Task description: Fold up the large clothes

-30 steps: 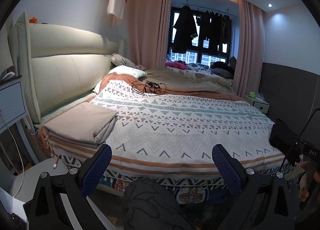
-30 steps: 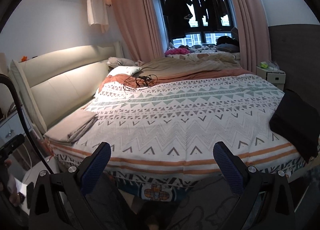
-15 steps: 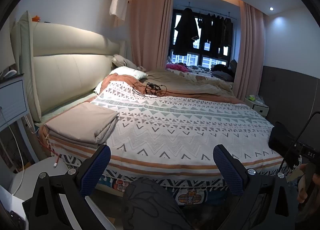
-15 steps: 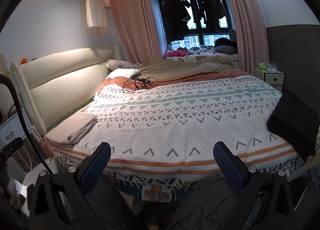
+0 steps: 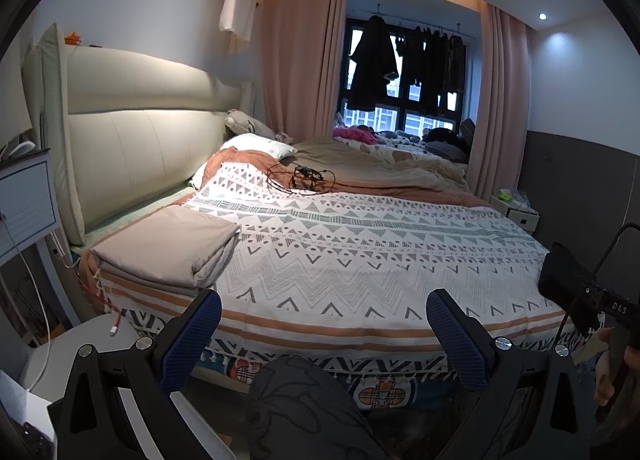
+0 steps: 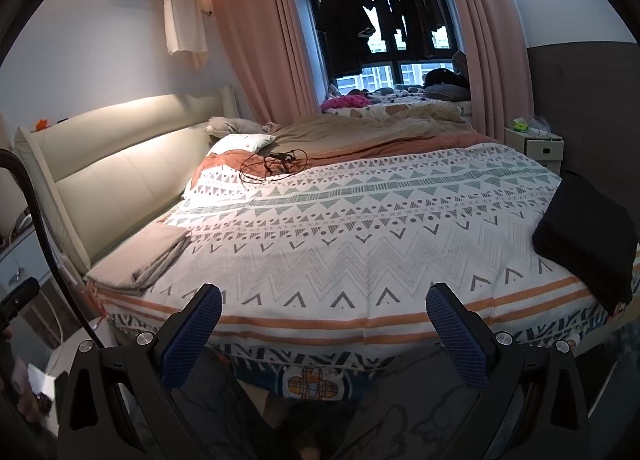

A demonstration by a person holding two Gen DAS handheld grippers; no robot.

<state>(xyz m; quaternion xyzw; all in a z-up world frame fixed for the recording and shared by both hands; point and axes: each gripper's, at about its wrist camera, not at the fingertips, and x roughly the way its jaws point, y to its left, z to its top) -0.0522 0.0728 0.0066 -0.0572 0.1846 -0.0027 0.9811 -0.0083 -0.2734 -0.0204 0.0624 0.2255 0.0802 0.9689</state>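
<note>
- Both tools idle at the foot of the bed. Left gripper (image 5: 323, 324): jaws spread wide, nothing between the blue pads. Right gripper (image 6: 323, 322): same, spread wide and empty.
- Step in hand, as judged: reach for the next garment. The black garment (image 6: 588, 236) lies folded or bunched on the right edge of the patterned bedspread (image 6: 360, 228); it seems the likely candidate. The beige folded pile (image 5: 168, 248) at the left corner looks already done.
- Black garment sits to the right of and beyond the right gripper, apart from it, partly draped over the bed edge. In the left wrist view only a dark sliver shows, behind the right tool.
- To do it well: bring the right gripper onto a single edge or corner, not the whole bulk; pinch one layer so it opens cleanly.
- Drag it to the bare middle of the bedspread before spreading; both grippers then take opposite corners.
- Keep clear of the tangled black cable (image 5: 300, 180) near the pillows; it lies well beyond the working area.
- Dark fabric hides seams; garment type cannot be told.
</note>
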